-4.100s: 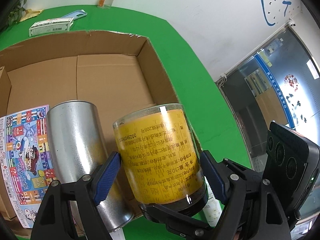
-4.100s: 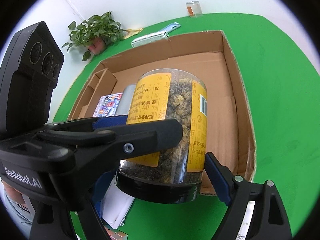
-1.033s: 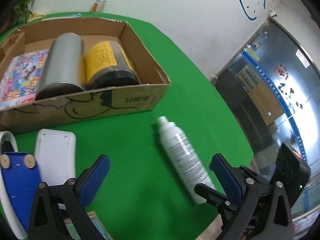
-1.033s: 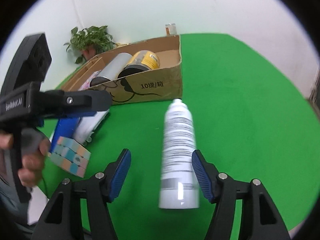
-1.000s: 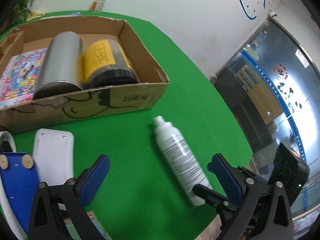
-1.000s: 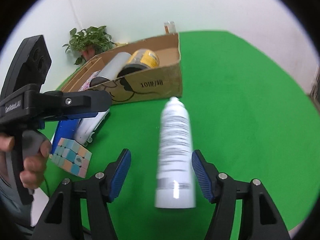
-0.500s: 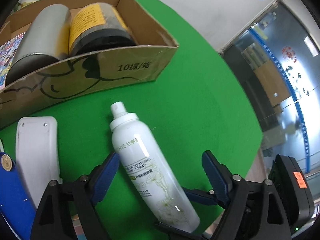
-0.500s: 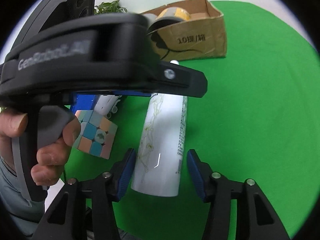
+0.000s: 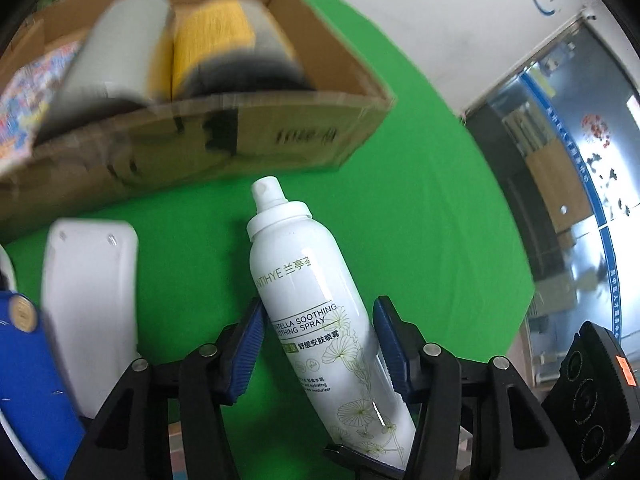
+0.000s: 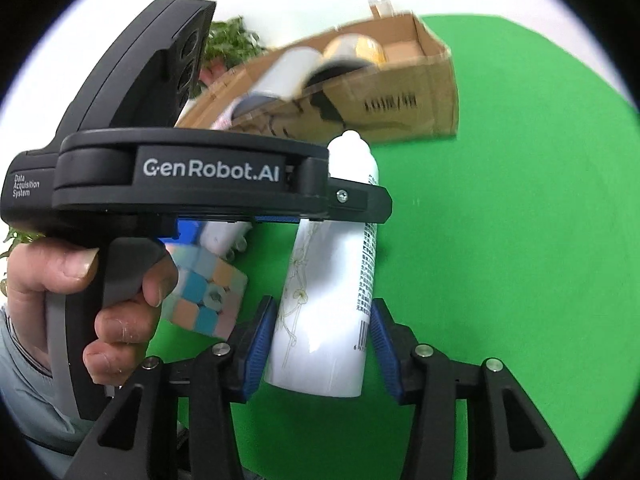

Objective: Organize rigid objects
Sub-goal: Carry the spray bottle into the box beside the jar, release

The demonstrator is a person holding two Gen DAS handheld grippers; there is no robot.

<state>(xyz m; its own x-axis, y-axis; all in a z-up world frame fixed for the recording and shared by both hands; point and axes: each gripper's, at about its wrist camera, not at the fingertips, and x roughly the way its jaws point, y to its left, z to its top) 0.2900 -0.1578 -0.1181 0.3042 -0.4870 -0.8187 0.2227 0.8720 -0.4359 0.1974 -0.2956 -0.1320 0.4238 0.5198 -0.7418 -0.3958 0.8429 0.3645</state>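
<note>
A white spray can (image 9: 320,312) with a flower print lies between the jaws of both grippers, nozzle toward the cardboard box (image 9: 224,136). My left gripper (image 9: 318,344) has closed its blue pads on the can's middle. My right gripper (image 10: 318,340) grips the can (image 10: 332,300) near its base. In the right wrist view the left gripper's black body crosses over the can. The box holds a silver can (image 9: 116,44), a yellow-labelled jar (image 9: 216,36) and a colourful booklet (image 9: 24,92); the box also shows in the right wrist view (image 10: 380,100).
A white flat device (image 9: 90,300) and a blue object (image 9: 28,376) lie left of the can on the green table (image 9: 420,240). A pastel puzzle cube (image 10: 204,296) sits by the hand. A potted plant (image 10: 228,44) stands behind the box.
Both grippers have closed in from open onto the spray can, which now sits between their pads. The background is blurred, so the view is moving.
</note>
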